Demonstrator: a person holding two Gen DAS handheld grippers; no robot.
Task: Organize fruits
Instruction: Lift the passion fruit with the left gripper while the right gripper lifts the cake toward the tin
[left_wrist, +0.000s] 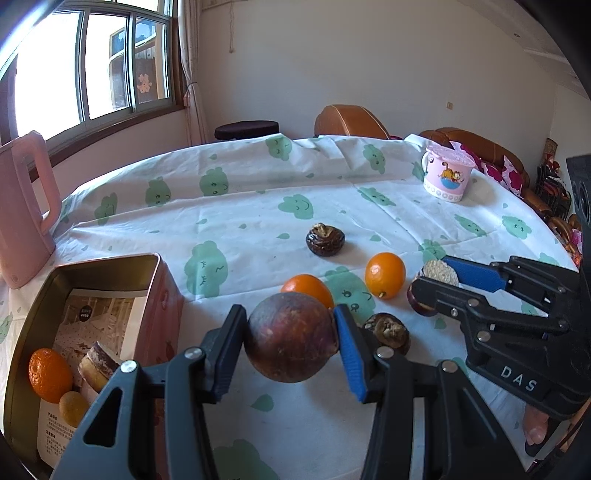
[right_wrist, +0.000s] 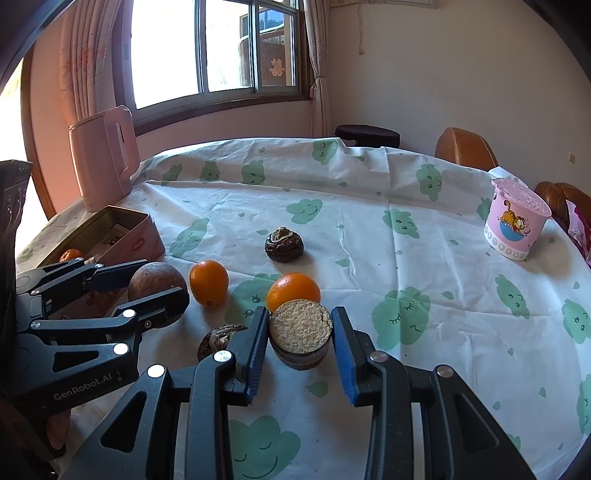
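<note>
Fruits lie scattered on the surface, which wears a white cloth printed with green smiling clouds. We see our left claw clamped on a round, dull purple-brown mangosteen, its blue ribbed pads pressing both sides. Our right claw grips a cut dark fruit half with a pale, grainy top face. Just beyond it at 12 o'clock sits a glossy orange citrus, a second oval orange one at 10 o'clock, and a wrinkled dark brown fruit farther out. Another wrinkled one lies beside the left pad. An open rectangular pink metal tin at 9 o'clock holds an orange fruit and printed paper. Open cloth stretches toward the pink cartoon-cat cup at 2 o'clock. "GenRobot.AI" and "DAS" mark the claws.
</note>
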